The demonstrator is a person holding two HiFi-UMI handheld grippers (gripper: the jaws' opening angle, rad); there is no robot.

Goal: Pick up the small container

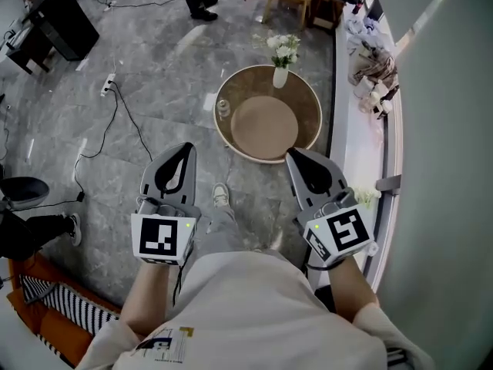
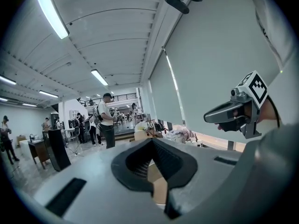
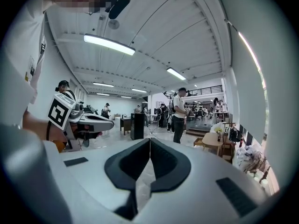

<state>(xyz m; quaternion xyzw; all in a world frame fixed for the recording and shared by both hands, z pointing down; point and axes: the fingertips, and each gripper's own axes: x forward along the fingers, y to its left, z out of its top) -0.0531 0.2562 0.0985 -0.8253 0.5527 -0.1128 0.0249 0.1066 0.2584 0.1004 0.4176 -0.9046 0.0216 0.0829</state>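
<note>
In the head view the small container point(image 1: 223, 108) is sitting on the left rim of the round table point(image 1: 266, 129), with the left gripper point(image 1: 187, 148) and right gripper point(image 1: 292, 155) hovering off the table's near edge; the left gripper view is showing its jaws pressed together and empty, and the right gripper view is showing the same, with a black-and-white marker cube point(image 3: 60, 112) alongside.

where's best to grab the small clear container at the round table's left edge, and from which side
Probably its side wall, around mid-height, approached level from the near left. The small container appears upright at the round table's left rim, with open floor on that side and the vase well away. The left gripper is nearer; its shut fingers must open first.
</note>
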